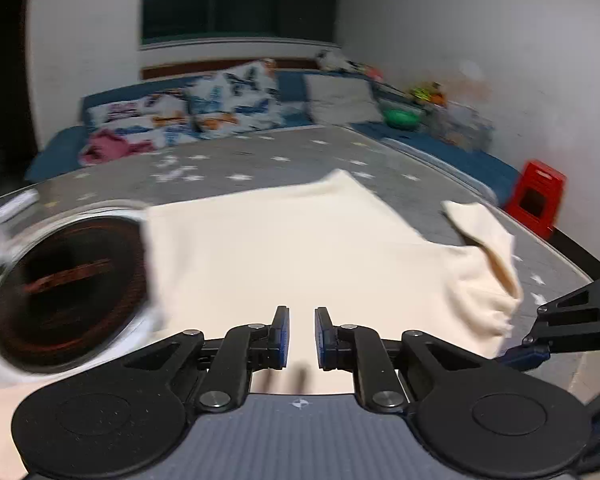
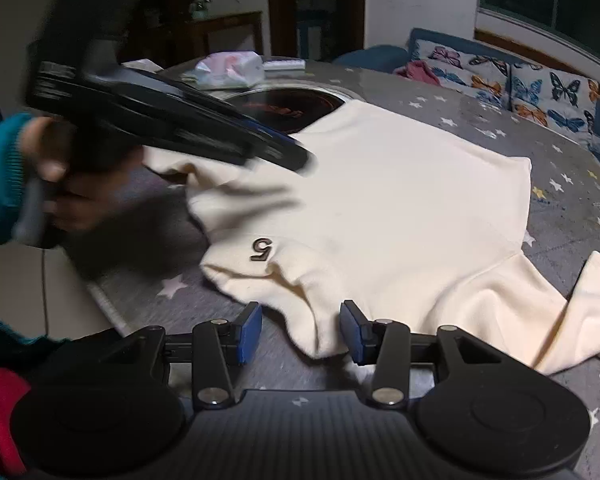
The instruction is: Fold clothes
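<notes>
Cream sweater (image 2: pixel 400 200) lies spread flat on the desk (image 2: pixel 560 184); left gripper (image 1: pixel 302 338) and right gripper (image 2: pixel 300 332) both stand open, empty, at its near edge; soft, limp, light fabric, best pinched at hem or shoulder.

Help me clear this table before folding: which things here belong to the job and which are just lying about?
Job:
cream sweatshirt
left gripper
right gripper

Lying about:
induction hob
tissue pack
remote
butterfly cushions
red stool
</notes>
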Available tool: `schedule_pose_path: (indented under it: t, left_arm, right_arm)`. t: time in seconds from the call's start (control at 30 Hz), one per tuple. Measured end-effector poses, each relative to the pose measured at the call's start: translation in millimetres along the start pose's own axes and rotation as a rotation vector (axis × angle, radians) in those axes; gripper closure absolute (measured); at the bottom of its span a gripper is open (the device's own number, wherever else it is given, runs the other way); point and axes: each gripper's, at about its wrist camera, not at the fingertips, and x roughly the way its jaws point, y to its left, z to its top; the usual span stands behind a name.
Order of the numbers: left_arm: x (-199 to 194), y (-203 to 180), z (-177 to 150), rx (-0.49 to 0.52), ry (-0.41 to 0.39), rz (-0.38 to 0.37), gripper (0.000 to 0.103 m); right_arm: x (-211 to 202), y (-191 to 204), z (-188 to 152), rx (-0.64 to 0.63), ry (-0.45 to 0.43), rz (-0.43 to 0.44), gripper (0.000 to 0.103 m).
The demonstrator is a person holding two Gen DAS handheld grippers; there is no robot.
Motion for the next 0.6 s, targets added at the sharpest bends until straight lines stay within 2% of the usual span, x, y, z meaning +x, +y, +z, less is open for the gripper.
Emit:
schedule_pose_path:
  t: [0.1,0.23,0.37,0.5,0.6]
  left_arm:
    - [14,-15,0,0.02,0.013,-0.043,0.088]
    - [31,-38,-3,0.061,0.034,-0.108,0.088]
    - [35,-57,-11,0.096,0.049,-0.149,0.086]
    - [34,-65,-18,0.116,0.048,-0.173,0.082]
    - [33,-70,-23,0.132,0.047,-0.186,0.077]
  right_arm:
    - [-20,-13,3,0.032,-0.047,-0.052,0.059]
    - [-37,-48,7,0.11,-0.094,-0.219,0.059]
    - [-27,-93,15,0.228,-0.084,-0.45,0.054]
    - [-6,-126,14,0.323,-0.063,-0.536,0.052]
    - [8,-141,5,0.326,-0.026,-0.558,0.052]
